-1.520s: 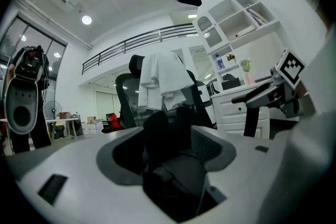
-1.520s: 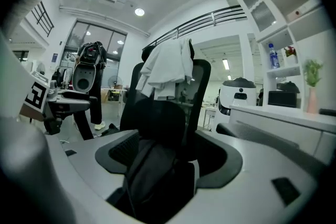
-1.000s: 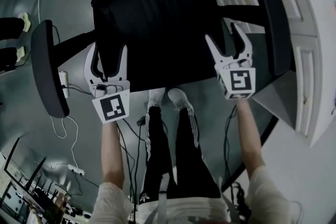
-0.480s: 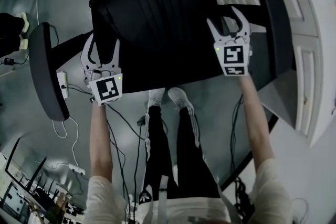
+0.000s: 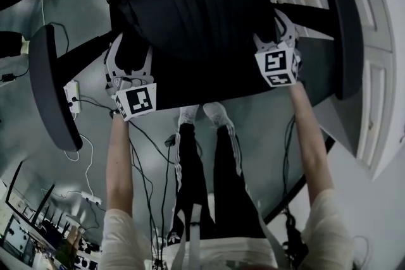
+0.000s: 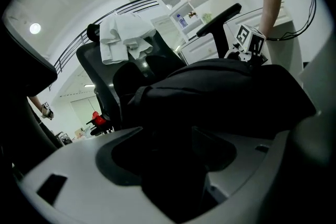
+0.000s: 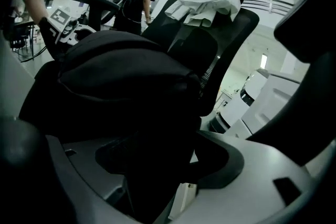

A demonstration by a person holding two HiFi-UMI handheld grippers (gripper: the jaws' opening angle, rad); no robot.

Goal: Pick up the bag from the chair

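Beside the seat at far left of the head view, the left armrest stands out over a grey floor, with a power strip lying near it.

Next comes the left gripper, held low against the left flank of the bag. Its own view shows the jaws released and spread wide, with a dark fold of the bag standing between them and no pad pressed on it.

The bag, black and bulky, lies on the seat of the chair, between the two armrests and in front of the backrest. A white cloth is draped over the top of that backrest. Below the seat's front edge the person's legs are seen from above.

The right gripper sits at the bag's right flank. Its jaws are likewise released, and the dark side of the bag fills the gap between them.

Farther right stands the right armrest, and beyond it a white cabinet with panelled doors.
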